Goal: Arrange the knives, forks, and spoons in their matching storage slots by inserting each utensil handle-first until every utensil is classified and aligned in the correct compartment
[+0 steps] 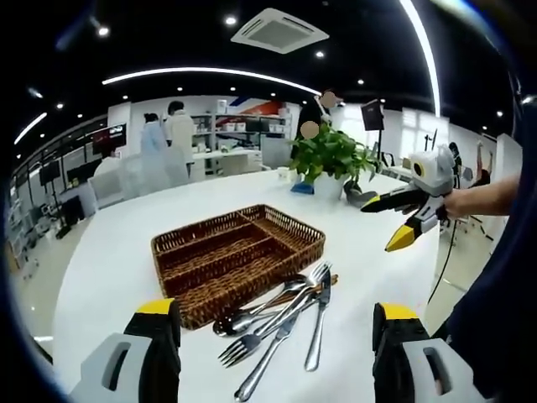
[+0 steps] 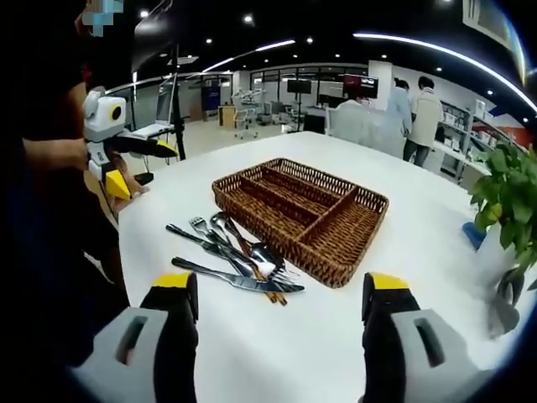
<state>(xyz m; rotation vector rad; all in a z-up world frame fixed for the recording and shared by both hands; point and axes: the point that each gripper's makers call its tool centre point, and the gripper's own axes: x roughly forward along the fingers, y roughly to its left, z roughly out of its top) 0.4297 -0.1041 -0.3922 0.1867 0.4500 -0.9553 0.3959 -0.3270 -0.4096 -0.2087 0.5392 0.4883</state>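
- The setting is a large open office with ceiling lights, people standing in the background, and a round white table (image 1: 126, 243) that carries the things; a green potted plant (image 1: 331, 155) stands at its far side.
- A brown woven wicker tray with divided compartments (image 1: 289, 256) sits near the table's middle; all its slots look bare.
- A loose pile of silver metal utensils (image 1: 281, 323) (forks, spoons and at least one knife) lies on the table just beside the tray, the pieces crossing and touching one another. One piece seems to have a wooden handle.
- The left gripper (image 1: 277, 361) hangs above the near table edge, its yellow-tipped black jaws spread wide and holding nothing; the pile lies between and ahead of them.
- The right gripper (image 2: 281, 336) is likewise wide open and bare; in the left gripper view it floats in the air above the table's right side, well apart from the pile.
- Judgement: sorting has not begun; this is the approach before the first pick.
- The next move calls for singling out one utensil from the tangle, likely the topmost, pinching it so the handle leads, then choosing its slot.
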